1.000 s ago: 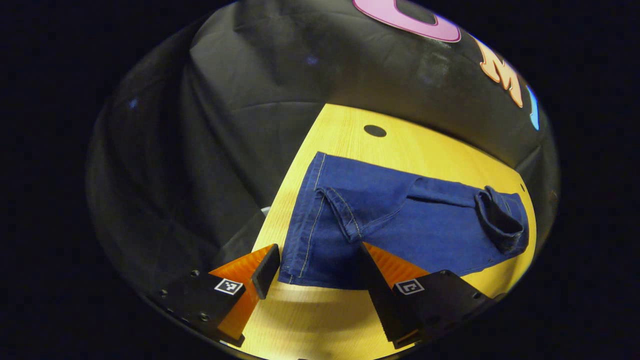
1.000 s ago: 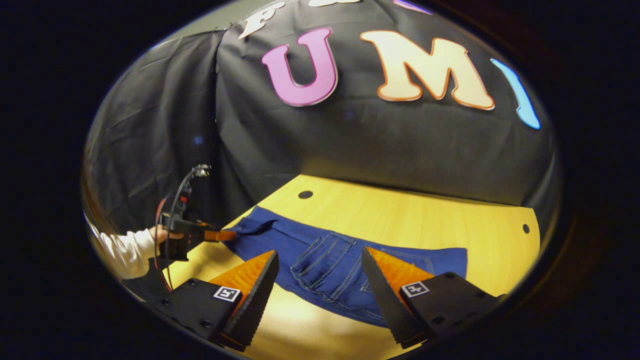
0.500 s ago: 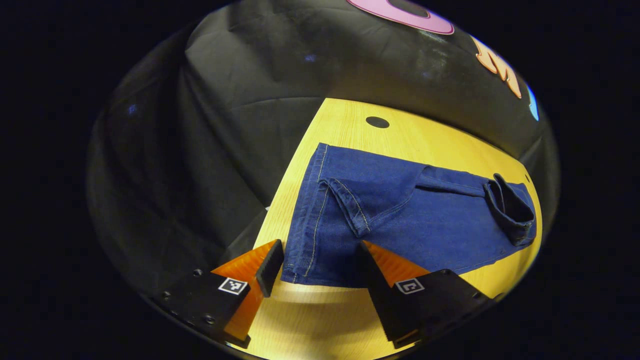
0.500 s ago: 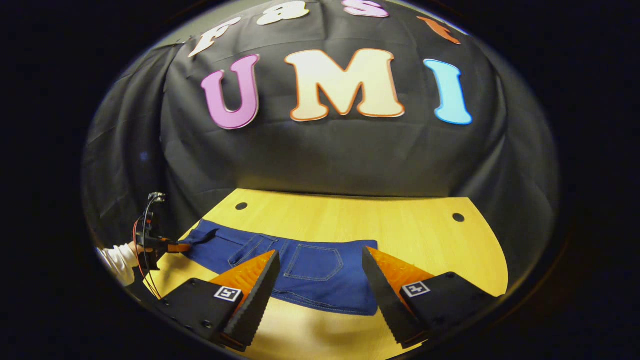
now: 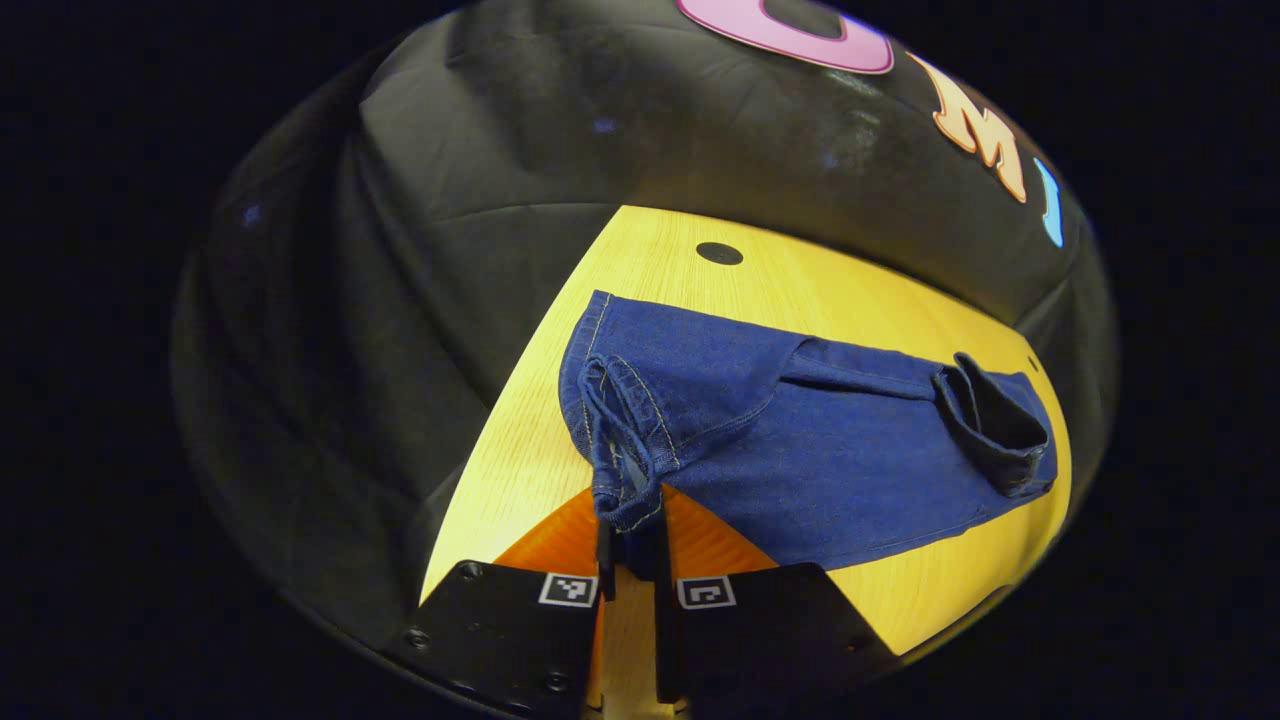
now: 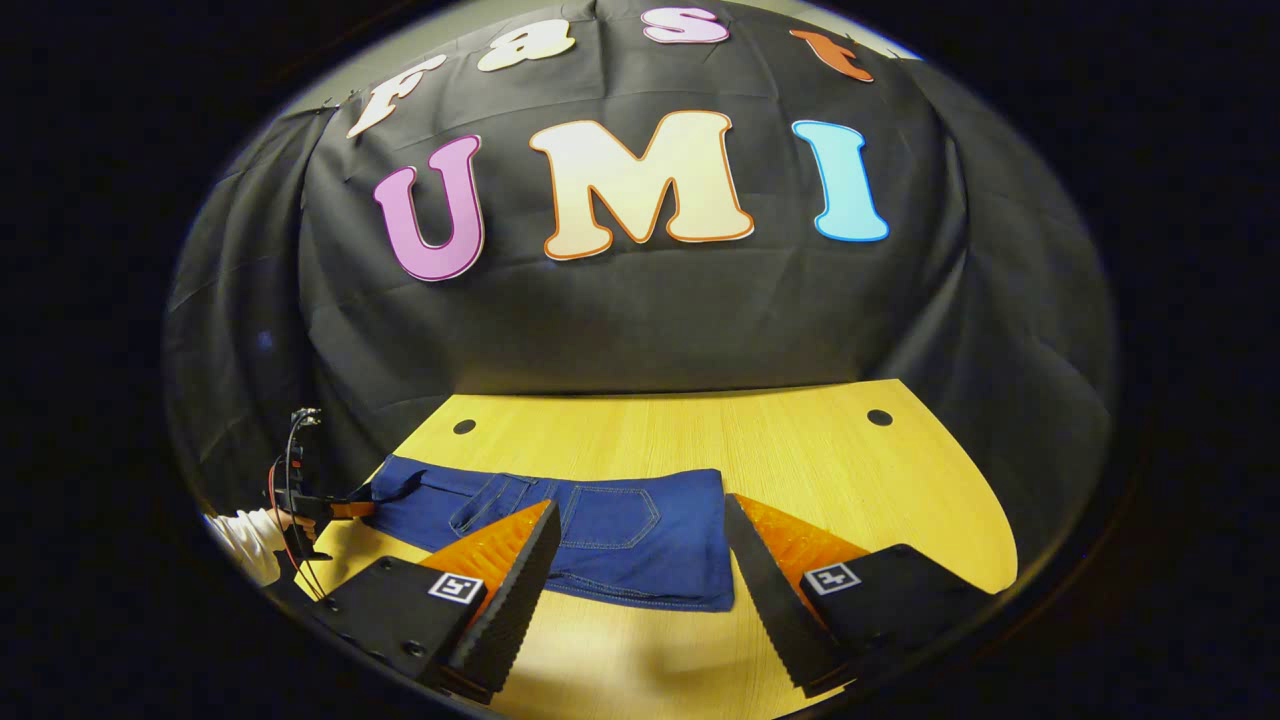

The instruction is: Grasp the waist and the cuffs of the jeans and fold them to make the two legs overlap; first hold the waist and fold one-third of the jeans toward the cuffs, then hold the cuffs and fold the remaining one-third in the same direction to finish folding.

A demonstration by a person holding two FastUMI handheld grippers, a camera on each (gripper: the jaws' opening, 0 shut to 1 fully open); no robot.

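Jeans lying flat on the tabletop, legs already overlapped and the waist third seemingly folded over — the cuff fold is judged to remain; the left claw is clenched on the bunched cuffs at the garment's near end; the right claw is released, its fingers spread just in front of the jeans' near edge, grasping nothing — the cuffs must next travel toward the waist fold.

wall: black cloth, creased | table: light wood, round dark holes | light: warm
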